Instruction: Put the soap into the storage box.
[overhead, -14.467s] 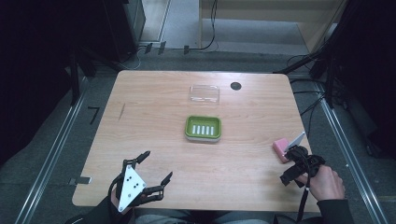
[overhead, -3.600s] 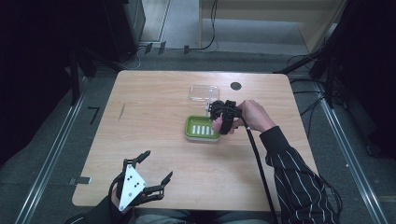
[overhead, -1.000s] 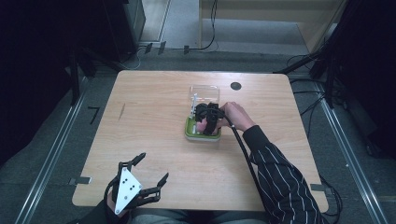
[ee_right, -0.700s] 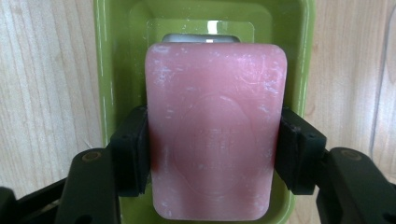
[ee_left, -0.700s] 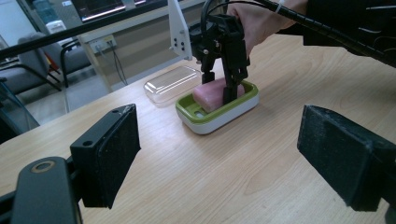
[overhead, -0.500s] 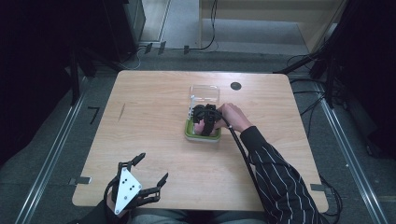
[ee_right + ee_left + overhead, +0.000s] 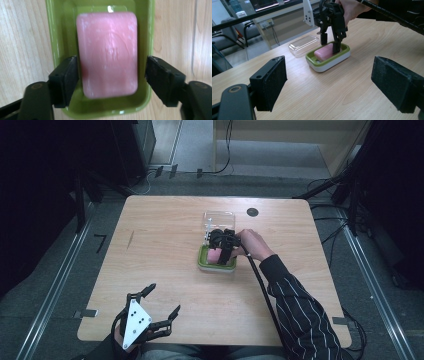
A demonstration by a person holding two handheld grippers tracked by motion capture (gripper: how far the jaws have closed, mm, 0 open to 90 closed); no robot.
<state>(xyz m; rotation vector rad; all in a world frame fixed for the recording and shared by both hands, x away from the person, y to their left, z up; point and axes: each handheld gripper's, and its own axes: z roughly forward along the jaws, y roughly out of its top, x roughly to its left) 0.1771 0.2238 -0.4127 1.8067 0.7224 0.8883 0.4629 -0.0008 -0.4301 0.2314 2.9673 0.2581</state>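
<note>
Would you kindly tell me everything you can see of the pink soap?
The soap is a pale pink, rounded rectangular bar with a faint embossed oval on its top face. It looks solid and whole, with whitish scuffs. It lies flat inside the green dish, lengthwise. The right tool straddles it; its jaws have just been opening. The left pad sits against the bar's edge, and the right pad stands clear of it.

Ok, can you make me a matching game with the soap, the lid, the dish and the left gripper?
Things:
1. soap
2. lid
3. dish
4. left gripper

Descriptions:
A. green, holds something
B. clear, lying on the table behind the dish
C. pink, between the right gripper's jaws
D. open, at the table's near edge

Pairs: 1-C, 2-B, 3-A, 4-D
</note>
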